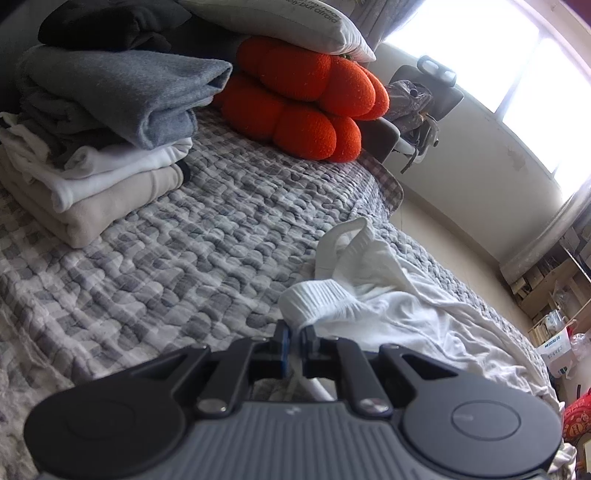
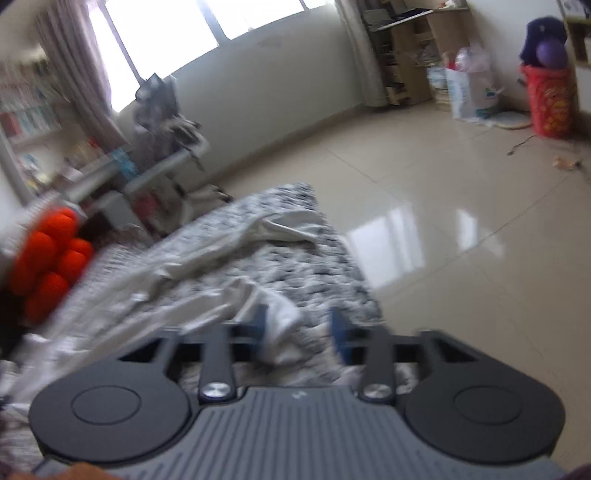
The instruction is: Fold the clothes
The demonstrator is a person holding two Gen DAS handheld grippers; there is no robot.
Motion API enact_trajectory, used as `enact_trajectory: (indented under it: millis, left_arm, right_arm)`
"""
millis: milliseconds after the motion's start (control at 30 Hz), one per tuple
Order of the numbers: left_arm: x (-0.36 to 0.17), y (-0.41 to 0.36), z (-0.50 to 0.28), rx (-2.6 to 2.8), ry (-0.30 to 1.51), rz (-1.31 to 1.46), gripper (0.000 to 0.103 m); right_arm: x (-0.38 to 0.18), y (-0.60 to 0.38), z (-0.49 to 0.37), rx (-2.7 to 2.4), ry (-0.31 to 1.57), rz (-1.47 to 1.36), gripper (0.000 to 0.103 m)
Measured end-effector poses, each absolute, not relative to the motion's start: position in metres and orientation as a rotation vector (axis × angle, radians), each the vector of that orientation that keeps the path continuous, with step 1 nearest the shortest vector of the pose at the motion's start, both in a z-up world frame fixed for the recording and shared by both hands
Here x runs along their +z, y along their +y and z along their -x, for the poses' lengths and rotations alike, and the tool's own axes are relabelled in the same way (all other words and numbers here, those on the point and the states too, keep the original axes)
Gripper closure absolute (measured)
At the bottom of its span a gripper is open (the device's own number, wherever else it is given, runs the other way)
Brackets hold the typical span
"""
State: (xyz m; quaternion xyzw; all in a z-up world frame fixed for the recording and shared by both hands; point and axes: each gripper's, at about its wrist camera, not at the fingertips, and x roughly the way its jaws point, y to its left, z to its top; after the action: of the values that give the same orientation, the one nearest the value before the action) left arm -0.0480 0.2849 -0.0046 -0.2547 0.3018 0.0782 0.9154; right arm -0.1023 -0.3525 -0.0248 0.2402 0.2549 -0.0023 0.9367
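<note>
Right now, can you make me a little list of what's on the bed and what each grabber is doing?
surface: grey checked quilt
being folded: white garment, crumpled near the bed edge
left gripper: shut on the garment's ribbed cuff
right gripper: open, white cloth between its fingers, not pinched
finished pile: folded clothes stack, grey on top, white and beige below
also there: orange cushion

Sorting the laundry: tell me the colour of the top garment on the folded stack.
Black garment, on the grey one; clearest in the left wrist view.
</note>
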Motion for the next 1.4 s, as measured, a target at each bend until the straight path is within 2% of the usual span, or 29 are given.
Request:
enact_trajectory:
  millis: [33, 167, 200, 233, 267, 300, 333, 433, 633, 700, 767, 900, 1000, 1033, 1067, 1300, 1400]
  left_arm:
    - [-0.004, 0.284, 0.047, 0.161, 0.617, 0.531, 0.097]
    - [-0.001, 0.285, 0.048, 0.169, 0.59, 0.576, 0.097]
    - [0.001, 0.285, 0.048, 0.173, 0.584, 0.581, 0.097]
    - [0.002, 0.286, 0.048, 0.176, 0.58, 0.586, 0.097]
    - [0.004, 0.287, 0.049, 0.178, 0.576, 0.592, 0.097]
    - [0.006, 0.288, 0.049, 0.177, 0.573, 0.602, 0.097]
    - [0.007, 0.29, 0.05, 0.176, 0.57, 0.613, 0.097]
    - [0.012, 0.3, 0.052, 0.167, 0.561, 0.678, 0.097]
    - [0.02, 0.307, 0.049, 0.122, 0.559, 0.737, 0.097]
    - [0.019, 0.307, 0.047, 0.124, 0.558, 0.738, 0.097]
    - [0.016, 0.308, 0.046, 0.129, 0.561, 0.742, 0.097]
    - [0.007, 0.312, 0.048, 0.127, 0.594, 0.736, 0.097]
    - [0.001, 0.316, 0.05, 0.125, 0.623, 0.735, 0.097]
    - [0.0, 0.317, 0.05, 0.126, 0.63, 0.731, 0.097]
    - [-0.001, 0.317, 0.049, 0.126, 0.634, 0.728, 0.097]
    - [0.0, 0.308, 0.044, 0.108, 0.631, 0.732, 0.097]
    - [0.001, 0.306, 0.043, 0.109, 0.63, 0.741, 0.097]
  right_arm:
    - [-0.026, -0.349, 0.103, 0.021, 0.523, -0.461, 0.027]
    - [-0.031, -0.326, 0.095, 0.056, 0.55, -0.255, 0.027]
    - [-0.032, -0.32, 0.09, 0.059, 0.551, -0.206, 0.036]
    - [-0.033, -0.317, 0.085, 0.066, 0.561, -0.18, 0.06]
    - [-0.034, -0.314, 0.081, 0.069, 0.571, -0.164, 0.074]
    - [-0.035, -0.312, 0.078, 0.07, 0.58, -0.148, 0.094]
    - [-0.036, -0.31, 0.075, 0.071, 0.588, -0.132, 0.096]
    - [-0.02, -0.313, 0.083, 0.057, 0.524, -0.134, 0.097]
    - [0.061, -0.364, 0.108, 0.136, 0.306, -0.325, 0.097]
    - [0.071, -0.381, 0.093, 0.105, 0.333, -0.349, 0.097]
    - [0.063, -0.395, 0.064, 0.031, 0.425, -0.344, 0.097]
    - [0.01, -0.399, 0.018, -0.05, 0.647, -0.299, 0.092]
    - [-0.016, -0.39, 0.026, -0.1, 0.637, -0.291, 0.081]
    - [-0.021, -0.389, 0.033, -0.081, 0.626, -0.342, 0.069]
    - [-0.026, -0.389, 0.041, -0.063, 0.618, -0.384, 0.066]
    - [-0.026, -0.357, 0.064, 0.089, 0.629, -0.433, 0.066]
    - [-0.025, -0.325, 0.065, 0.095, 0.596, -0.236, 0.065]
